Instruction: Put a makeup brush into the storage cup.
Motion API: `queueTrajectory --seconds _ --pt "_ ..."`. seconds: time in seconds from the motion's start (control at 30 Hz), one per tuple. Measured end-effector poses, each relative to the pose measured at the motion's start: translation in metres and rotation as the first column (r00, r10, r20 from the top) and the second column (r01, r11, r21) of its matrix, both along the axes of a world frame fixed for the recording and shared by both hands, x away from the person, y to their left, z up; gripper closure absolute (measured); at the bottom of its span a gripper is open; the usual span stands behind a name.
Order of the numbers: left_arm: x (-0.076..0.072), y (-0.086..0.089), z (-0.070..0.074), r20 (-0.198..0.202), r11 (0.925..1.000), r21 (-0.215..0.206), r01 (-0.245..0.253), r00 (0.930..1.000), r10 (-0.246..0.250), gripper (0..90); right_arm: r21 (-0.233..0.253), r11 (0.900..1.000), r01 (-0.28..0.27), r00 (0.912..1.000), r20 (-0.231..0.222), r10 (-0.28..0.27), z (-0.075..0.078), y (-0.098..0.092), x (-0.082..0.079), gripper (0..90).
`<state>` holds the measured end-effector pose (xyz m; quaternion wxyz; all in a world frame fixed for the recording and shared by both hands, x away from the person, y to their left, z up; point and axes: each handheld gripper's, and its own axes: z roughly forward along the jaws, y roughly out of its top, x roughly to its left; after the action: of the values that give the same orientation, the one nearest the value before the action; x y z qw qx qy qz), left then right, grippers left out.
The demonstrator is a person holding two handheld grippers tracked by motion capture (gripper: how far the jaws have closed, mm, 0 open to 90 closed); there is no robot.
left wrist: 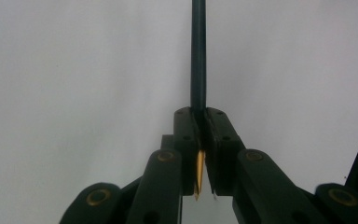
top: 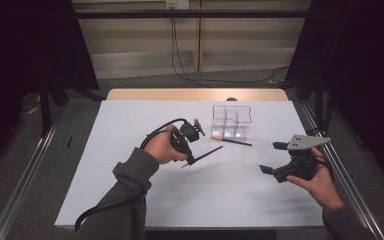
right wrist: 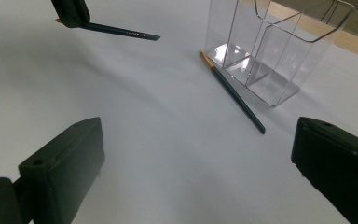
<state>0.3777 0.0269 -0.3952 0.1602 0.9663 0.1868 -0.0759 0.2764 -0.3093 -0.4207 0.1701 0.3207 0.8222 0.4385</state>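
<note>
My left gripper [top: 189, 160] is shut on a dark green pencil [top: 207, 151], held near its sharpened tan tip above the white table [top: 130, 130]. In the left gripper view the pencil [left wrist: 198, 56] runs straight up from the closed jaws and its tip pokes back between them. A second dark pencil [top: 232, 141] lies flat on the table just in front of a clear plastic holder [top: 231, 121] with several compartments. My right gripper [top: 271, 157] hovers at the right, open, nothing between its jaws. In the right gripper view the lying pencil [right wrist: 233, 93] and the holder [right wrist: 272, 51] sit ahead.
A wooden strip [top: 197, 94] borders the table's far edge. Metal rails [top: 25, 175] run along both sides of the table. Black curtains hang left and right, and cables trail on the floor behind.
</note>
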Motion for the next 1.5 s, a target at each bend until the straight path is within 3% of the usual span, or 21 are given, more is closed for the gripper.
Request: queueTrajectory --seconds 0.3,0.57,0.83,1.4,1.5 --pt "-0.005 -0.007 0.005 0.002 0.9996 -0.017 0.024 0.9997 -0.024 84.0 -0.066 0.996 -0.053 0.9983 -0.030 0.051 0.004 0.009 0.008 2.4" --pt "-0.008 -0.015 0.008 0.003 0.9976 -0.006 0.070 0.9976 -0.070 83.9 -0.091 0.994 -0.067 0.9973 -0.037 0.064 0.010 0.012 0.013 3.6" --pt "-0.012 -0.023 0.009 0.004 0.9958 -0.013 0.091 0.9959 -0.091 83.9 -0.144 0.984 -0.109 0.9938 -0.038 0.104 0.013 0.022 0.017 5.9" --pt "-0.019 -0.031 0.008 0.011 0.9922 -0.023 0.123 0.9924 -0.122 83.9 -0.166 0.972 -0.165 0.9857 -0.061 0.157 0.016 0.038 0.024 9.8" --pt "-0.019 -0.031 0.008 0.013 0.9907 -0.019 0.135 0.9908 -0.134 83.9 -0.166 0.966 -0.199 0.9796 -0.062 0.191 0.016 0.041 0.024 11.8"
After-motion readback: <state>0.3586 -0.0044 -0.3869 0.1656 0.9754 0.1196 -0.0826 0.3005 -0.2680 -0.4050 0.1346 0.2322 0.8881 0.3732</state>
